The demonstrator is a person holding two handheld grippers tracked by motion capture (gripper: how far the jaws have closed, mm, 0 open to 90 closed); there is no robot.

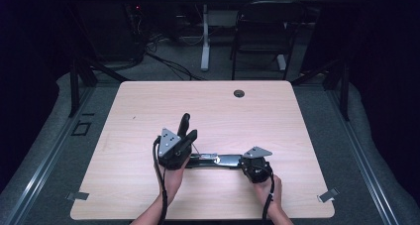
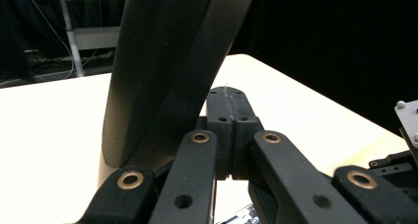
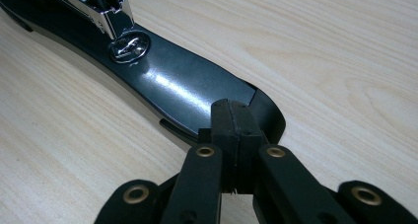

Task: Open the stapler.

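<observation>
In the high view, a black stapler (image 1: 218, 160) is seen lying opened out on the near middle of a light wooden table (image 1: 148, 101). Its base stretches left to right between the two hands, while its black top arm (image 1: 183, 124) is swung up and points away toward the far side. The left gripper (image 1: 174, 146) sits at the hinge end, the right gripper (image 1: 253, 166) at the base's right end. The opening is judged done or nearly so; what is left (perhaps loading staples, perhaps closing) cannot be read. The table is otherwise bare apart from a round cable hole (image 1: 239, 93) near its far edge. A dark folding chair (image 1: 262, 31) and a white desk leg (image 1: 205, 36) stand on grey floor beyond, with black curtains around.

In the left gripper view, the left gripper (image 2: 227, 116) is shown with its jaws pressed together on nothing, the raised top arm (image 2: 162, 71) standing just beside them on the left.

In the right gripper view, the right gripper (image 3: 233, 125) also has its jaws together, their tips resting on or just over the glossy base (image 3: 182, 86); no grip is evident. The chrome staple channel (image 3: 101, 4) and round anvil (image 3: 129, 46) lie farther along, on wood grain.
</observation>
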